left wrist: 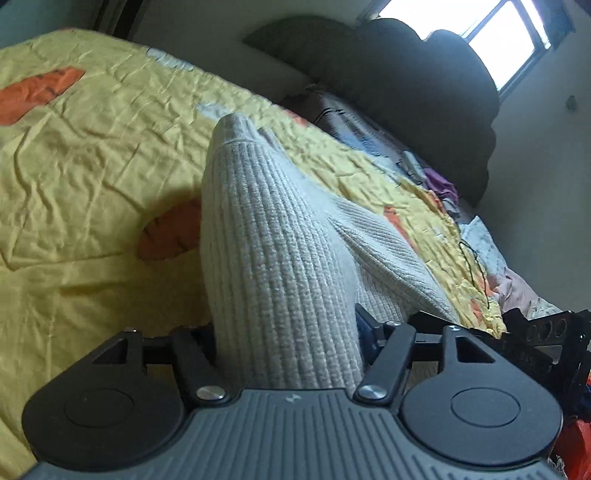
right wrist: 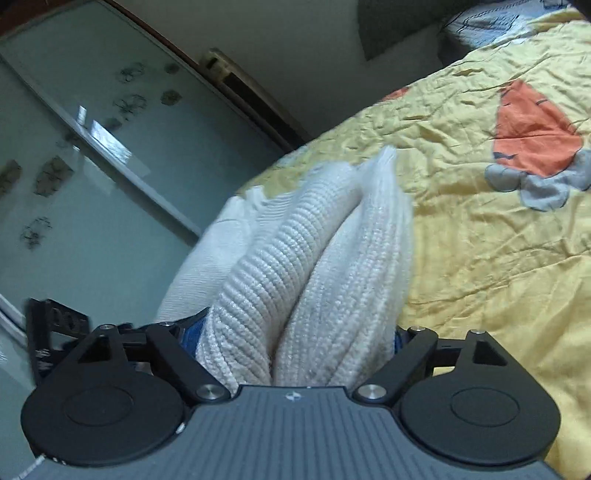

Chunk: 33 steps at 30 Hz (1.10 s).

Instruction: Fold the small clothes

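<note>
A cream ribbed knit garment (left wrist: 269,236) is bunched between the jaws of my left gripper (left wrist: 288,343), which is shut on it; the cloth hides the fingertips. It hangs over a yellow bedspread (left wrist: 92,155). In the right wrist view the same white knit garment (right wrist: 317,258) is gathered in thick folds inside my right gripper (right wrist: 295,350), which is shut on it. The other gripper's black frame shows at each view's edge, at the right (left wrist: 546,332) in the left wrist view and at the left (right wrist: 55,332) in the right wrist view.
The yellow bedspread (right wrist: 480,240) has orange and grey patches. A dark padded headboard (left wrist: 424,85) stands behind, with a pile of mixed clothes (left wrist: 439,184) along the bed's far edge. A window (left wrist: 480,29) is above. Glass wardrobe doors (right wrist: 92,166) stand beside the bed.
</note>
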Motion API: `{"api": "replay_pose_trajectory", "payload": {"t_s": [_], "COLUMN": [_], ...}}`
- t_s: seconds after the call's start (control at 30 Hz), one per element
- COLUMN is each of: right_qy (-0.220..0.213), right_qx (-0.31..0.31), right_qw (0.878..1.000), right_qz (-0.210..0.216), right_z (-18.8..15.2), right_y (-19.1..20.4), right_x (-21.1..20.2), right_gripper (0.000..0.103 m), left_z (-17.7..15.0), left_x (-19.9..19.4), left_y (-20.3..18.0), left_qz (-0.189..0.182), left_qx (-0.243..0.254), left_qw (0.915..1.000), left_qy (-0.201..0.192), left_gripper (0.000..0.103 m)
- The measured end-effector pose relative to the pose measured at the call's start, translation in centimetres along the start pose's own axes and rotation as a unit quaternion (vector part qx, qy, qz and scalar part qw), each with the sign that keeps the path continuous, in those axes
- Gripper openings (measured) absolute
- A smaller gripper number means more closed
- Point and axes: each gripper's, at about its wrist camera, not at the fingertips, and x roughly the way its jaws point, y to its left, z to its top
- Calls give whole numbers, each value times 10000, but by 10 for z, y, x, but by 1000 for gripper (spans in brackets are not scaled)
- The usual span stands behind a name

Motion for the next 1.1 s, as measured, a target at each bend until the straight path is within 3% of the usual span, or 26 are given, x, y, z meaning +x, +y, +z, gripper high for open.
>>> {"api": "replay_pose_trajectory", "payload": {"t_s": [0.1, 0.2, 0.3, 0.37, 0.4, 0.47, 0.5, 0.53, 0.6, 0.63, 0.7, 0.8, 0.87, 0.97, 1.1], "right_qy": [-143, -774, -1284, -1094, -886, -554, -477, -466, -552, -683, -994, -853, -683, -773, -839], "right_qx": [-174, -747, -1397, -1779, -1960, -2263, -2279, -2045, -1317, -1289, -1568, -1868, -1613, -1064, -1232], "right_qw": [9994, 9894, 9775, 9755, 9733, 9598, 9551, 9606, 9777, 9775, 9673, 9581, 9630, 9747, 9695], "right_qz": [-246, -977, -921, -698, -804, -1563, -1830, -1821, -1542, -1527, -1728, -1998, -2048, -1806, -1945], "right_z": [-5, -18, -38, -51, -57, -66, -68, -69, -68, -70, -82, -89, -88, -90, -100], "right_y": [4, 27, 61, 78, 83, 81, 72, 61, 46, 48, 64, 68, 54, 47, 59], "right_x": [-15, -52, -85, -85, -79, -56, -47, -45, -56, -63, -73, -64, -56, -69, -75], "right_gripper": [90, 90, 88, 89, 88, 88, 90, 98, 95, 90, 90, 93, 101, 101, 103], "left_z": [-4, -12, -32, -47, -54, -67, -72, -76, -81, -83, -85, -88, -89, -93, -95], "left_x": [-18, -45, -67, -65, -61, -45, -41, -39, -41, -42, -42, -42, -41, -43, -43], "left_y": [3, -15, -48, -67, -74, -79, -79, -79, -81, -81, -83, -84, -84, -84, -85], "left_qz": [-20, 445, 1129, 1587, 1809, 2111, 2163, 2170, 2204, 2241, 2307, 2356, 2392, 2449, 2489], "left_qx": [3, 478, 1342, 1820, 2014, 2306, 2324, 2302, 2218, 2189, 2135, 2028, 1968, 1926, 1836], "left_qw": [9999, 9964, 9794, 9642, 9571, 9458, 9441, 9442, 9447, 9441, 9431, 9435, 9437, 9419, 9421], "left_qy": [-133, -546, -1003, -1093, -1032, -880, -886, -915, -991, -1030, -1084, -1145, -1162, -1253, -1298], "left_gripper": [71, 72, 77, 86, 86, 86, 86, 86, 86, 86, 87, 87, 89, 89, 90]}}
